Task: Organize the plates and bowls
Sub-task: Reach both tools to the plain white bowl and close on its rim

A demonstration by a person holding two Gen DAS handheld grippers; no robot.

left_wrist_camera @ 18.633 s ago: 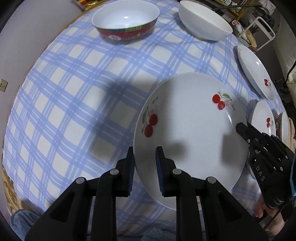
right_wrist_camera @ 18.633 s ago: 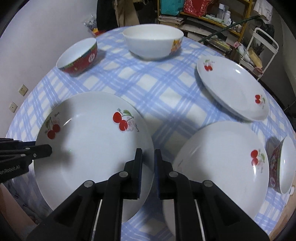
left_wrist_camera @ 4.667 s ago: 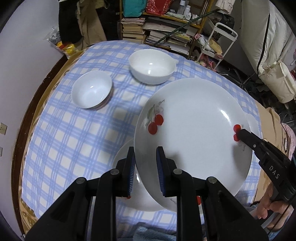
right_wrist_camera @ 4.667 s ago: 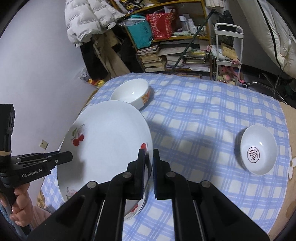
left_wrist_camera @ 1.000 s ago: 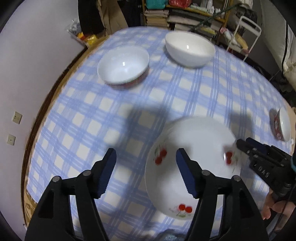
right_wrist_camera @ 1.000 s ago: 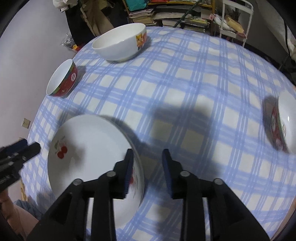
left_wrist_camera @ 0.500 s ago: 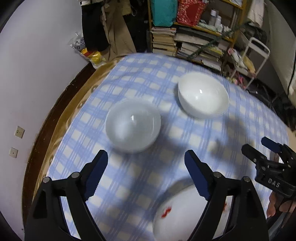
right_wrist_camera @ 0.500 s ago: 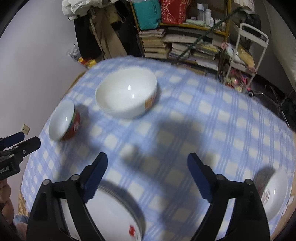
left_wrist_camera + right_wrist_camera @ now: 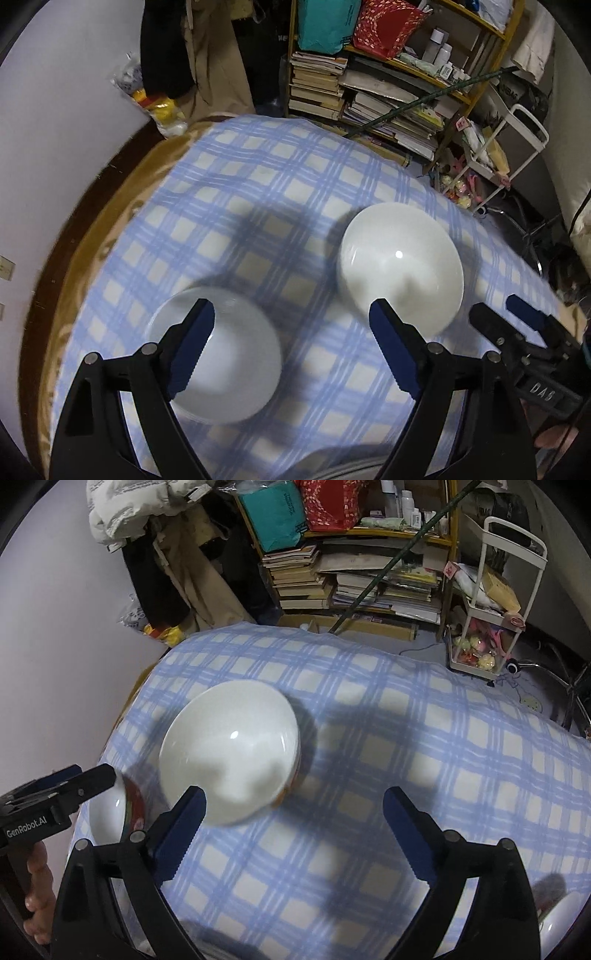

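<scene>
both tools hang above the table, jaws spread wide, holding nothing. left gripper has the small red-sided bowl right under its left finger, so it's the nearer arm for that one. big white bowl lies fwd-left of the right gripper, between the two tools. likely next: bowls get nested.

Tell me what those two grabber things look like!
Both are black plastic. The left gripper and the right gripper each have two long angled fingers with blue, saw-toothed pads and small silver screws. The left one's side says "GenRobot.AI" in white; the right one's says "DAS". Bare fingers hold the left handle.
</scene>
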